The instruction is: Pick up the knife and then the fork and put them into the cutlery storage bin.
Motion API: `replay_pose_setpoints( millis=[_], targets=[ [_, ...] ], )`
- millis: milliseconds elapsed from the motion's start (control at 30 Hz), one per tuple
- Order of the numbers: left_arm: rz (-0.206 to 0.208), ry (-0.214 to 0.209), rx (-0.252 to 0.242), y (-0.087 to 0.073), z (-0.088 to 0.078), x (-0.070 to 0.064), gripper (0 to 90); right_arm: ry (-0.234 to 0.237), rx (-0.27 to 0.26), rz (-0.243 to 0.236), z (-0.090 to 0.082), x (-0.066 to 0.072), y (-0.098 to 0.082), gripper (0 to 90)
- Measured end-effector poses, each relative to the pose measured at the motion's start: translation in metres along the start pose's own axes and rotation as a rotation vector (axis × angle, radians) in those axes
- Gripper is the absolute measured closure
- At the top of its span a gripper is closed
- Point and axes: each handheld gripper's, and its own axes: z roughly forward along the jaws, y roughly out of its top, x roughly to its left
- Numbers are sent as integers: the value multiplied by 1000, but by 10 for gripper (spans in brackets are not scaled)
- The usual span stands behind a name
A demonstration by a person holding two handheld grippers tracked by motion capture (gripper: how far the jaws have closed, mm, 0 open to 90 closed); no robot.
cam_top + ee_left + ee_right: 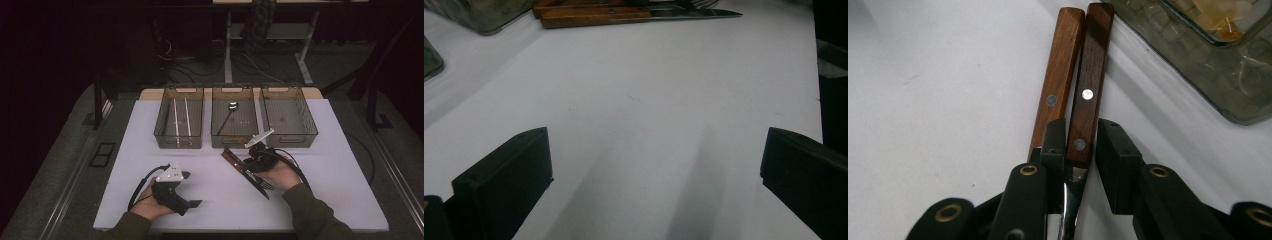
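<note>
1. The table [320, 200] has a white top. Three clear bins stand in a row along its far edge.
2. The left bin [179, 123] holds two thin pale sticks [180, 119] lying lengthwise.
3. The middle bin [234, 122] holds one spoon [230, 112], bowl toward 12 o'clock.
4. The right bin [289, 120] shows nothing I can make out inside.
5. Two wooden-handled pieces lie side by side on the table just in front of the middle bin, running from about 10 o'clock to 4 o'clock in the high view. One is a knife [634, 16]; the other is a fork [1088, 90], its tines near the person's right hand.
6. The right gripper [1075, 150] sits over the pair, near where wood meets metal. In the right gripper view its jaws straddle the darker handle, the fork's. The left jaw is wedged between the two handles and the right jaw stands a little off the wood. The jaws are narrowly apart and not clamped.
7. The lighter handle lies just outside the left jaw, touching the darker one along its length.
8. The left gripper [187, 189] rests low on the table at about 7 o'clock, well apart from the cutlery. Its jaws are spread wide with bare table between them
</note>
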Motion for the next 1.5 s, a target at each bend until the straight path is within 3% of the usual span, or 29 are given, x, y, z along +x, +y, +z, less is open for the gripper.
replay_pose_setpoints(
  millis=[433,633,800,1233,1333,1500],
  targets=[
    [-1,-1,2,0,0,0,0,-14,15,-27,3,2,0,741],
    [0,-1,1,0,0,0,0,-51,29,-75,3,6,2,763],
    [-1,-2,1,0,0,0,0,-52,43,-70,0,4,0,764],
    [-3,-3,3,0,1,0,0,-21,119,-97,-11,-5,-7,751],
    [-6,-6,2,0,1,0,0,-18,156,-101,-10,-6,0,707],
    [-8,-5,0,0,2,1,0,-22,246,-119,-5,-4,12,718]
  ],
)
